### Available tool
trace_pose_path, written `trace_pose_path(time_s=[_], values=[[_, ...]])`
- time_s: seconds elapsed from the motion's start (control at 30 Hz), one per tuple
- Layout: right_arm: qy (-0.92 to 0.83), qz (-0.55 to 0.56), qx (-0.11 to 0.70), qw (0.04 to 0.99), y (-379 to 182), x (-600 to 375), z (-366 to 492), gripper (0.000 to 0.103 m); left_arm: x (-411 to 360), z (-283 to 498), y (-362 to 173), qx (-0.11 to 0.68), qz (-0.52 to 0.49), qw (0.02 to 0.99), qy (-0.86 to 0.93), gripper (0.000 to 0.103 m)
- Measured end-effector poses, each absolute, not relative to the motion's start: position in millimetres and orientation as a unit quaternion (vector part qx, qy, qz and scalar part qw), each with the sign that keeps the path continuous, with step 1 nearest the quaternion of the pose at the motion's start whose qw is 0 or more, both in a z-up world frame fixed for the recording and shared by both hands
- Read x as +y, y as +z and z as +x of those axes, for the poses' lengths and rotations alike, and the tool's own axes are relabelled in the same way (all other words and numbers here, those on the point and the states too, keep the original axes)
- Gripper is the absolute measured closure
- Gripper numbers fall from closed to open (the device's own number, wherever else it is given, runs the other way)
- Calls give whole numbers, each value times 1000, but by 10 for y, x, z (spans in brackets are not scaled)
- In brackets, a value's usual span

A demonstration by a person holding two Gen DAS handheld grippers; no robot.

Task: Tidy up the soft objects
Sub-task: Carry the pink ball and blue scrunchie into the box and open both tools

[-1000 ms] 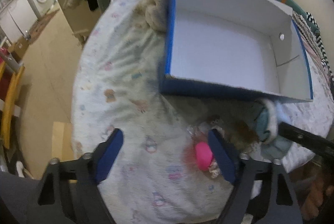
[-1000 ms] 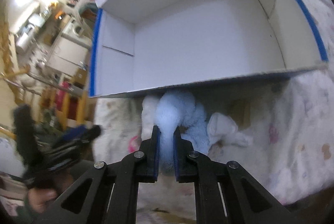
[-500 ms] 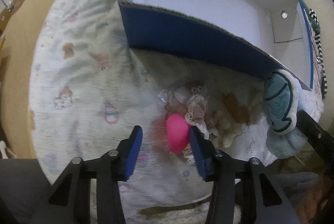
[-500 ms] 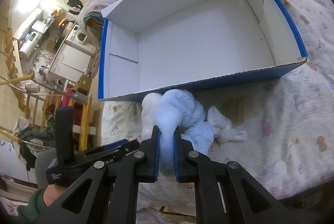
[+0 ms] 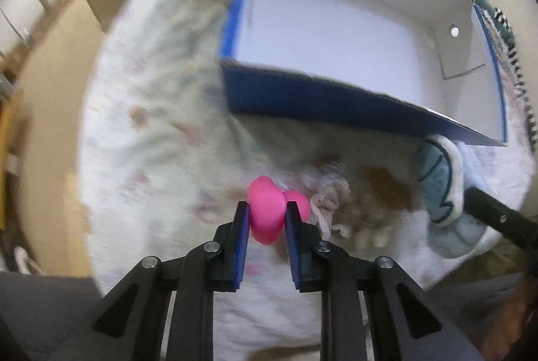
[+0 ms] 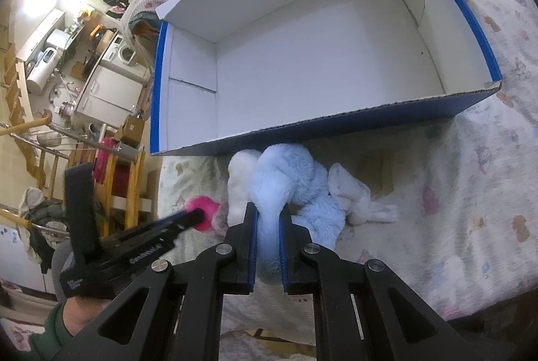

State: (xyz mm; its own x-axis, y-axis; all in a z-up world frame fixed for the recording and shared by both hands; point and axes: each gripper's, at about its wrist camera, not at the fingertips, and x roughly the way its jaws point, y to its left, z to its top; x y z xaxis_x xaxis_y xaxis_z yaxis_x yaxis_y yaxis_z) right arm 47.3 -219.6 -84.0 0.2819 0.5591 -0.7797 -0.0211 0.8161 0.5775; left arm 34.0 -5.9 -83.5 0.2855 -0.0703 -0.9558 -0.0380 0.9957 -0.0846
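Since the earlier frame, the left gripper (image 5: 267, 209) has dropped from open above the bedsheet (image 5: 151, 159) and is closing on the pink toy (image 5: 265, 213) at lower centre. Right of it, the right gripper (image 6: 268, 209) stays clenched on the blue plush (image 6: 285, 179) below the empty box (image 6: 336, 132).

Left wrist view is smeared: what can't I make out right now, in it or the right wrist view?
- Small toys beside the pink soft toy: motion blur hides what they are.
- Blue plush: its lower end is hidden between the right tongs.
- Left tongs, closing on the pink toy: only their edge shows in the right wrist view.
- Box: its far outside is hidden by its own walls.
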Motion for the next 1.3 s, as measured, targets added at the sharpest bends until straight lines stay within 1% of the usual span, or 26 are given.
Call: trace_pose_path(time_s=[0.23,0.53,0.8,0.93,1.1,1.3], values=[[218,269,569,746,-862,-2139,483,90,144,254,-649,558,-20,829,13,84],[251,273,537,757,-636,-2111,420,90,148,215,-455,525,-19,851,3,84],[248,273,487,792,-325,-2248,355,90,20,157,54,464,-3,886,-5,84],[233,280,461,809,-172,-2371,452,90,-26,334,227,460,-11,888,-19,84],[216,263,442,830,32,-2451,653,90,-149,690,365,458,-11,889,-28,84],[196,246,437,843,157,-2531,974,90,-372,1108,485,447,9,894,-34,84]])
